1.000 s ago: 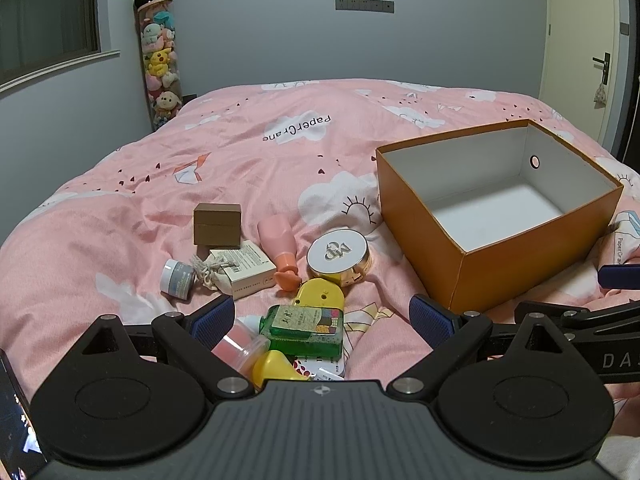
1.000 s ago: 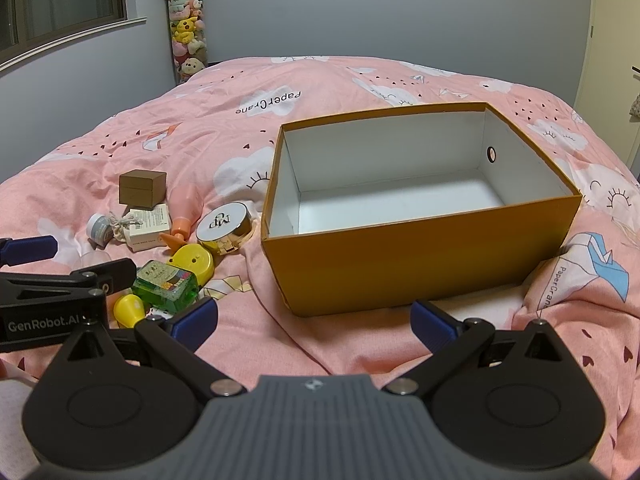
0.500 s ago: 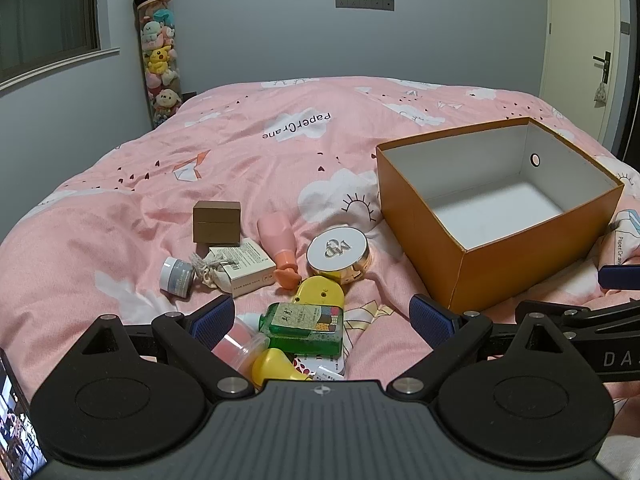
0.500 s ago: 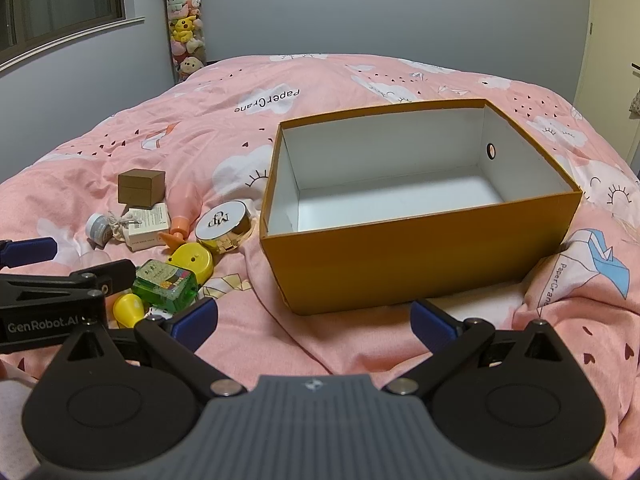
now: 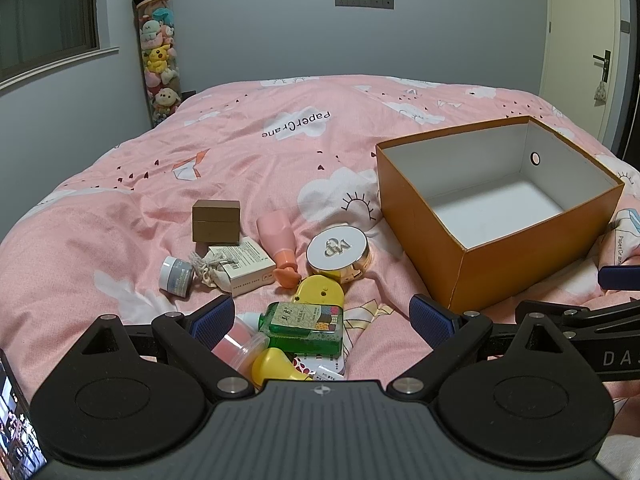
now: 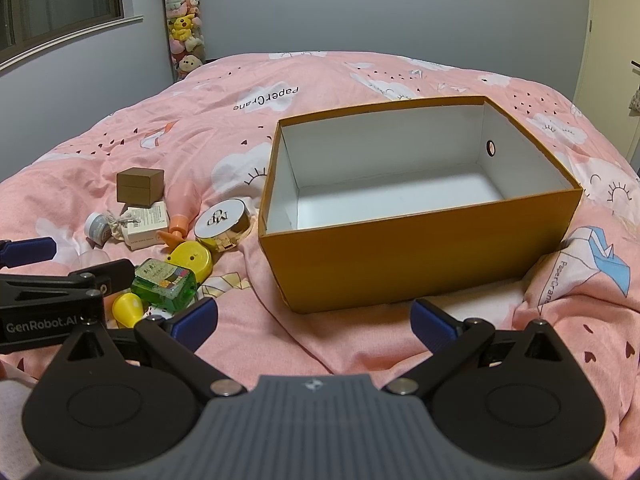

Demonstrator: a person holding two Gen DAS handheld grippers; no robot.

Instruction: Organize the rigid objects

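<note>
Showing a phone screen (image 5: 16, 432) only at left, both grippers wide and empty, orange box (image 6: 420, 256) nearer at right.

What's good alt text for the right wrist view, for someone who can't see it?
An open, empty orange box sits on a pink bedspread straight ahead of the open right gripper. A cluster of small items lies left of it, including a green bottle and round white compact, with the left gripper at the left edge.
</note>
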